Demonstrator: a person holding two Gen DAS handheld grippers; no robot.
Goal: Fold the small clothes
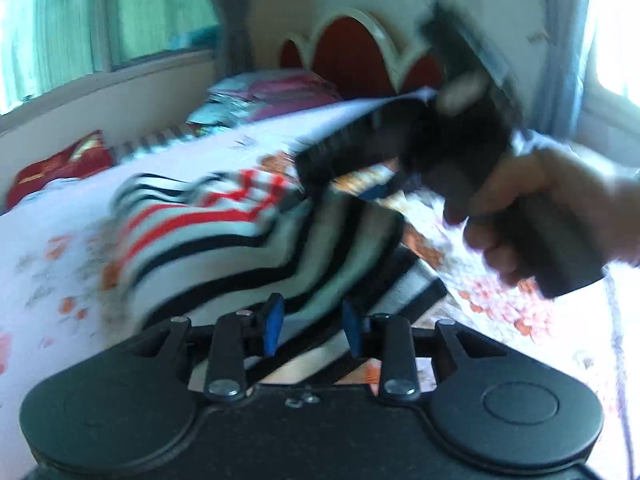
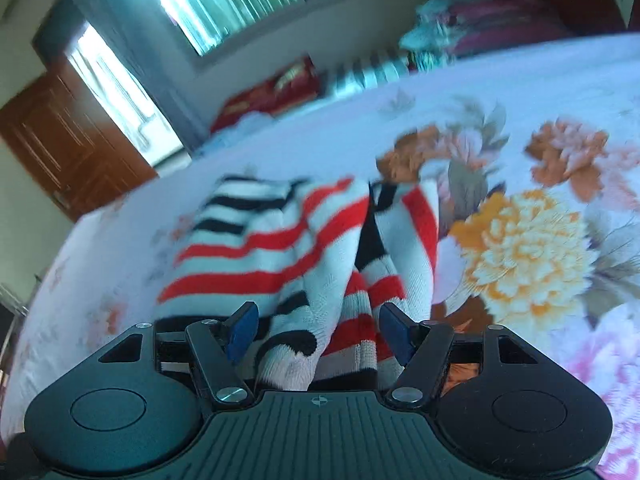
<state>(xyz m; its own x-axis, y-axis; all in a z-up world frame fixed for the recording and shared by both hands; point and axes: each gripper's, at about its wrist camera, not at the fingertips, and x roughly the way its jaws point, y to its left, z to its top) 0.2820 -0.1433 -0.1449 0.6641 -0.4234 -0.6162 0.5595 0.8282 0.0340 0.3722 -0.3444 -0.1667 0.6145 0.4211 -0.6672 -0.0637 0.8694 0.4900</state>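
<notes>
On the floral bedsheet (image 2: 520, 80), both tongs (image 1: 312, 330) (image 2: 318, 330) stand parted over a striped garment (image 2: 280, 248).

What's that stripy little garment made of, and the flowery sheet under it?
The striped garment looks like a soft knit, probably cotton or acrylic: the right wrist view shows fine knit stitches and a ribbed edge, with a matte finish. The floral sheet looks like thin, smooth woven cloth with printed flowers, perhaps cotton or polyester; blur leaves its weave unclear.
</notes>
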